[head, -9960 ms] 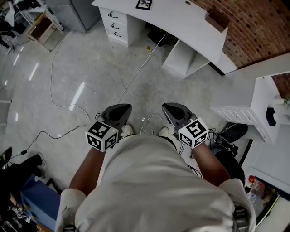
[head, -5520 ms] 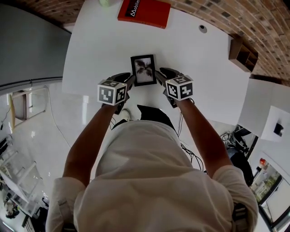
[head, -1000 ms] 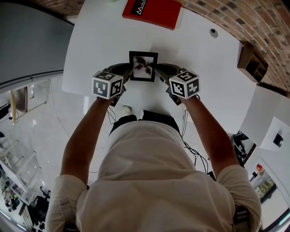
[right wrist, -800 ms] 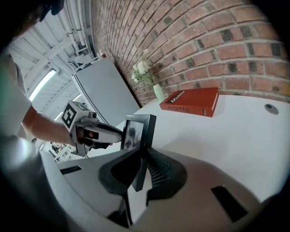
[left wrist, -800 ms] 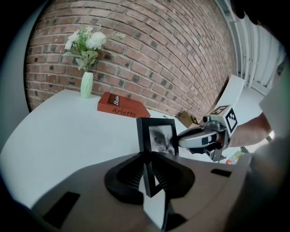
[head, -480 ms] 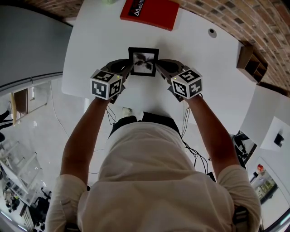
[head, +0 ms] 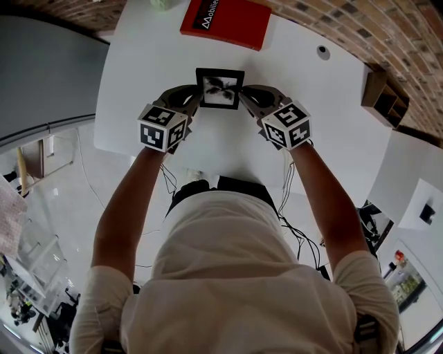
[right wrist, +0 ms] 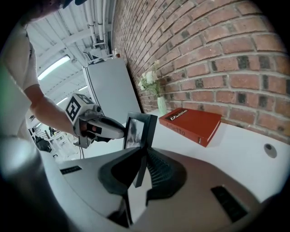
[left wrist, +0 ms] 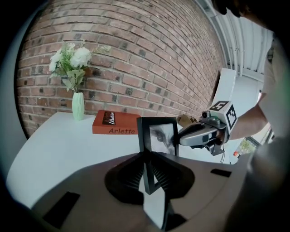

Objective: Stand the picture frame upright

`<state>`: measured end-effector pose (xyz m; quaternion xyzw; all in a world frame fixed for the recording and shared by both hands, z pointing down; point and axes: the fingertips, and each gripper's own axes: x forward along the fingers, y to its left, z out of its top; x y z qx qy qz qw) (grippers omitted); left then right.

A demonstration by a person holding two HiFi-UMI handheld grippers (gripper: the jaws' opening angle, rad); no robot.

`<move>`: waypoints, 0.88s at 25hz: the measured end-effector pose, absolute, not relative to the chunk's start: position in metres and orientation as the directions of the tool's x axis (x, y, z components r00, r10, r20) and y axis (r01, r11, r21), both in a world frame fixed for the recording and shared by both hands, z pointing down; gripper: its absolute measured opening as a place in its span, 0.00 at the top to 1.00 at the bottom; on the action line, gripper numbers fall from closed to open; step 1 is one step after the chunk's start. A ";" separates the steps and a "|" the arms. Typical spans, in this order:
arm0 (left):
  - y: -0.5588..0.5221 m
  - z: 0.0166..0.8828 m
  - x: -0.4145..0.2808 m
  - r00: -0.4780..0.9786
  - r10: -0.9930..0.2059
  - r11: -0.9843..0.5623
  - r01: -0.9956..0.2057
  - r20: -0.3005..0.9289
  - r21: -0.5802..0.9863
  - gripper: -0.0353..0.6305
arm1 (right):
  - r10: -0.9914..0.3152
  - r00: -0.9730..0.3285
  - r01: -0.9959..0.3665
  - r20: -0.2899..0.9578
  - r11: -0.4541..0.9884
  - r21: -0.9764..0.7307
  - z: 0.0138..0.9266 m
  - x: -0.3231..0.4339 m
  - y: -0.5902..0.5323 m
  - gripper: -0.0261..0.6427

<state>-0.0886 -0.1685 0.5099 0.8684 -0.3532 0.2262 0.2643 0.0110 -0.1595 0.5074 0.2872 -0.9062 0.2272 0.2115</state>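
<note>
A black picture frame (head: 220, 88) with a grey photo is held over the white table (head: 208, 148), one gripper on each side edge. From above it looks foreshortened, tipped up toward upright. My left gripper (head: 196, 102) is shut on its left edge, and my right gripper (head: 243, 102) on its right edge. In the left gripper view the frame (left wrist: 158, 138) stands nearly vertical between the jaws of my left gripper (left wrist: 149, 174), with the right gripper (left wrist: 199, 133) across from it. The right gripper view shows the frame (right wrist: 138, 131) edge-on in my right gripper (right wrist: 139, 174). Its bottom edge is hidden.
A red book (head: 225, 21) lies flat behind the frame, near the brick wall. A pale green vase with white flowers (left wrist: 78, 105) stands left of the book. A cable hole (head: 320, 50) sits in the tabletop at right. A wooden box (head: 384, 97) is beyond the table's right end.
Both grippers have moved farther over the table and slightly up with the frame. The frame now looks shorter from above, tipped more upright.
</note>
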 end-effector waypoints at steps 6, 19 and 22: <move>-0.185 0.507 -0.084 0.643 -0.507 -0.639 -0.728 0.574 0.250 0.87 | -0.452 -0.738 -0.615 0.501 0.756 -0.224 0.504 0.015 -0.175 0.90; -0.221 0.502 -0.070 0.640 -0.532 -0.668 -0.720 0.554 0.190 0.88 | -0.497 -0.726 -0.635 0.476 0.750 -0.185 0.502 0.030 -0.211 0.90; -0.233 0.501 -0.065 0.642 -0.538 -0.678 -0.715 0.546 0.173 0.88 | -0.514 -0.717 -0.647 0.470 0.743 -0.174 0.502 0.034 -0.220 0.90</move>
